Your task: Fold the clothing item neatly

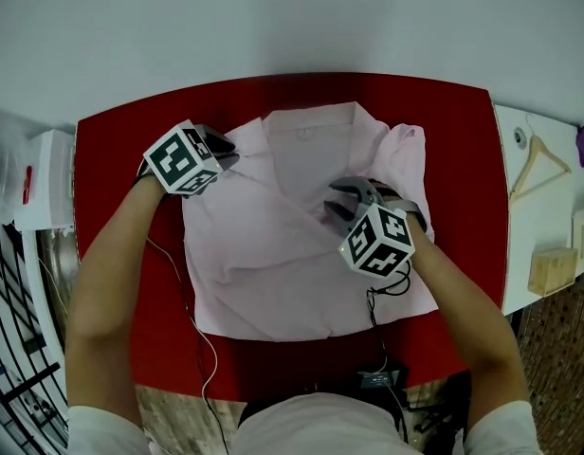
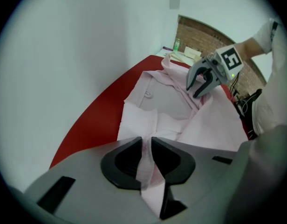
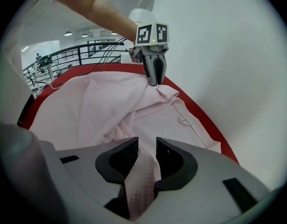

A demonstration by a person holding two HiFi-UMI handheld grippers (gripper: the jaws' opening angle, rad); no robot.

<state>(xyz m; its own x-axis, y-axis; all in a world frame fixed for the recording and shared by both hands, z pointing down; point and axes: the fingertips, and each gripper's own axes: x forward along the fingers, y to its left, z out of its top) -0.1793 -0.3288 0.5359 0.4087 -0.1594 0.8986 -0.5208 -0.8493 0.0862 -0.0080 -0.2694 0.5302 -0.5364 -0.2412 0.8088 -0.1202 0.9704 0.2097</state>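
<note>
The shirt (image 1: 273, 263) lies on the table (image 1: 112, 188), lengthwise away from me, collar at the far end. My left claw (image 1: 229, 151) is clamped on its left shoulder cloth, my right claw (image 1: 336, 203) on a fold right of the collar

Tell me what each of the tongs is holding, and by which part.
Both grip the pink shirt: the left tongs pinch its edge left of the collar, the right tongs a raised fold right of its middle.

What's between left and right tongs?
Only the shirt: its pink cloth runs unbroken from left tongs to right tongs, both shut on it. Head view shows it.
</note>
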